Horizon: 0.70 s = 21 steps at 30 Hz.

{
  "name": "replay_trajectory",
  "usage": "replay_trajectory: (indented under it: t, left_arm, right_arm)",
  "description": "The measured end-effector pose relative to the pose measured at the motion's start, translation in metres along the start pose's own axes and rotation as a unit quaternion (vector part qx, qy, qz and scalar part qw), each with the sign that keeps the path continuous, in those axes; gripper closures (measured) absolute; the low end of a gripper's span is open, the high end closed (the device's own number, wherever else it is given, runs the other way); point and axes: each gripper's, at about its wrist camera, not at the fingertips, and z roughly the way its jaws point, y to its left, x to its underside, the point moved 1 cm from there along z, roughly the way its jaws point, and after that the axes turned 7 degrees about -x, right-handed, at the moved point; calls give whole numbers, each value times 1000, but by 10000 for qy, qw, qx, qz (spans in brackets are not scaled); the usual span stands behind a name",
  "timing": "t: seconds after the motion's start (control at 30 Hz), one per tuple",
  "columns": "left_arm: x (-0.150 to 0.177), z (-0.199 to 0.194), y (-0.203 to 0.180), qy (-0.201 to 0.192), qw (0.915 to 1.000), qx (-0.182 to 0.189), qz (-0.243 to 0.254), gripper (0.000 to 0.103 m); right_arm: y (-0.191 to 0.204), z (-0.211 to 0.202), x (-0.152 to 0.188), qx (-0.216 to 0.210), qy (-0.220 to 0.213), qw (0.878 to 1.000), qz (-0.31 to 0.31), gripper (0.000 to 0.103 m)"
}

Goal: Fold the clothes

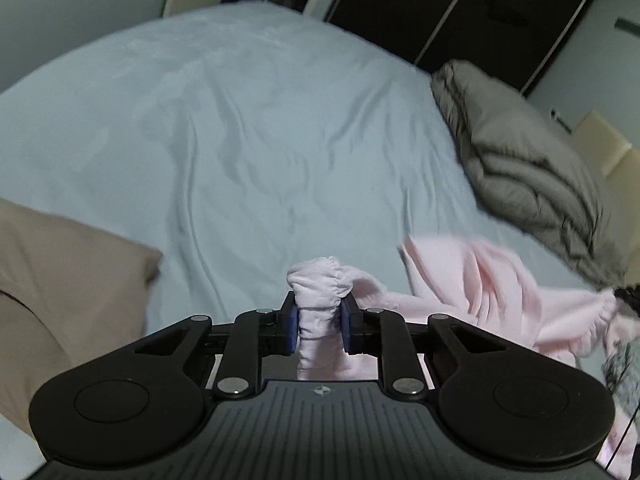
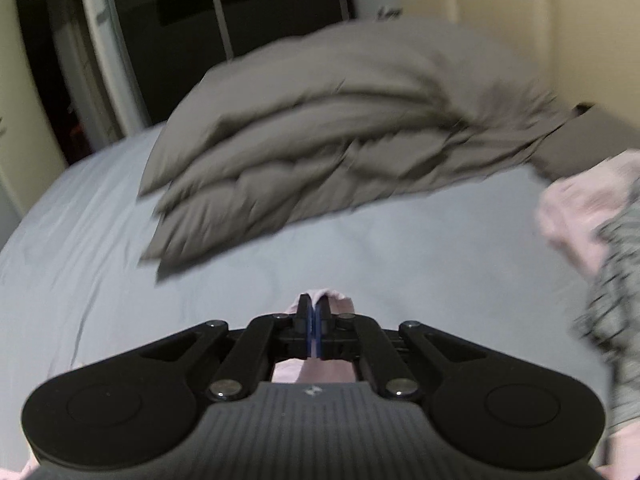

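Note:
A pale pink garment hangs above the light blue bed sheet. My left gripper is shut on a bunched, elastic-gathered edge of it, and the cloth trails off to the right. My right gripper is shut on another thin edge of the pink garment, which hangs below the fingers. Both views are blurred by motion.
A folded grey duvet lies at the head of the bed, also in the left wrist view. A beige pillow is at left. More pink and striped grey clothes are piled at right. Dark wardrobe doors stand behind.

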Motion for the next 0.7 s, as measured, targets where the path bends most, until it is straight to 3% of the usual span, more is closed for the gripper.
replay_trajectory:
  t: [0.2,0.37,0.47,0.7]
  left_arm:
    - [-21,-29,26,-421,9980,-97,-471,86]
    - [-26,-40,55,-522,9951,-238,-803,86]
    - [-21,-39,68,-467,9947,-332,-857,86]
    - [-8,-26,72,-66,9973,-463,-566,85]
  right_arm:
    - [-40,-79,-53,680,-809,9944,8,101]
    - [-99,-148,-65,1502,-1196,9813,114,101]
    - [-144,-183,-51,1958,-1246,9722,311,101]
    - [-218,-215,41,2214,-408,9719,684,101]
